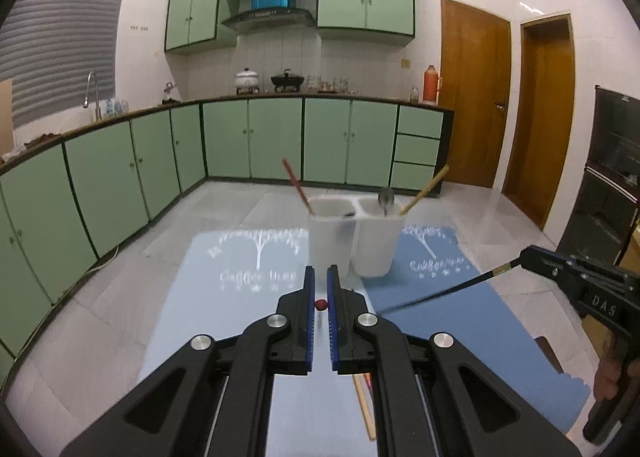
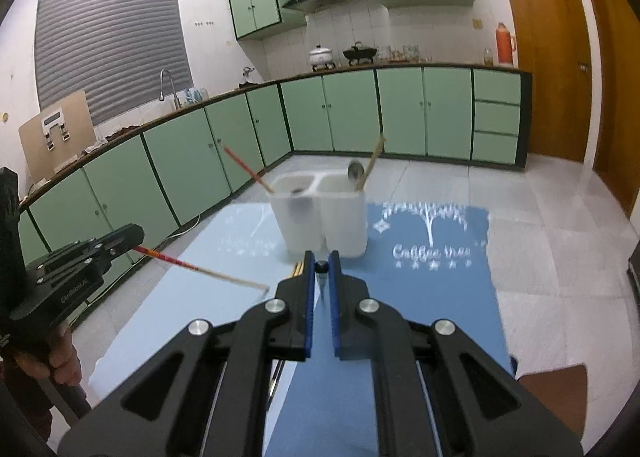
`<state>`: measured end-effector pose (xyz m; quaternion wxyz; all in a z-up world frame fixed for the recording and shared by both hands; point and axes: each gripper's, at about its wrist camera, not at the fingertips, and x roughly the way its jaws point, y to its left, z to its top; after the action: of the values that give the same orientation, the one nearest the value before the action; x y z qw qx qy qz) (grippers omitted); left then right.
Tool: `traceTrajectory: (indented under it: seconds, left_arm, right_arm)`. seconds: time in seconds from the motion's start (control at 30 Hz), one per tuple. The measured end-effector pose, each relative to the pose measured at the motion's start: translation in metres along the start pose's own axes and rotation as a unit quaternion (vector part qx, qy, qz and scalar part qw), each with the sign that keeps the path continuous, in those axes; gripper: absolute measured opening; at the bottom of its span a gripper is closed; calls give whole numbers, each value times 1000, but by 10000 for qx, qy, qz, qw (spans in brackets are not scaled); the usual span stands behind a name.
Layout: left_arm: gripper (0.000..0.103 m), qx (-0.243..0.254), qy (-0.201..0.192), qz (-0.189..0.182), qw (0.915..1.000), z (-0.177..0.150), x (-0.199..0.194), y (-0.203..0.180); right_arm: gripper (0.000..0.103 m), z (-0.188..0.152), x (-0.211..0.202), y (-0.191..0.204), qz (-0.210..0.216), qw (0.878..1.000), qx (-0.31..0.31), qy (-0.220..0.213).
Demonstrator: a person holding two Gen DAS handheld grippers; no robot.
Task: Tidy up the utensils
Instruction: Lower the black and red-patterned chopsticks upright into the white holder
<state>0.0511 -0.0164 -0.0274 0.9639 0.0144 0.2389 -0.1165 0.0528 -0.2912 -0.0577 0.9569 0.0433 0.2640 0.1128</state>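
Observation:
A white two-compartment utensil holder stands on the mats ahead of both grippers. Its left compartment holds a red chopstick. Its right compartment holds a metal spoon and a wooden chopstick. My left gripper is shut on a red-ended chopstick, seen end-on as a red tip. My right gripper is shut on a black chopstick, seen end-on as a dark tip.
A light blue mat and a darker blue mat lie side by side on the table. More chopsticks lie on the mats under the grippers. Green kitchen cabinets line the far walls.

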Motion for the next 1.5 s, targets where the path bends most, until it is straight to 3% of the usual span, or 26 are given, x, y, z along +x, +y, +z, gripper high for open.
traceTrajectory:
  seconds: [0.53,0.93,1.23,1.5]
  left_arm:
    - [6,11,-277,-380,9989,47,-3,1]
    - [6,208,-1071,-489,9928,117,-4,-9]
    - [6,276,-1444,-538,9877,181,31,-19]
    - [6,107,-1640,-521,9850,223,72,-15]
  right_arm:
    - [6,67,2,7,287,9992,-267,-27]
    - [6,149,5,6,370,9965,-481,-582]
    - [6,204,31,-13,336,9953,-449,-790]
    - [6,227,70,-32,253,9961,-411,-742]
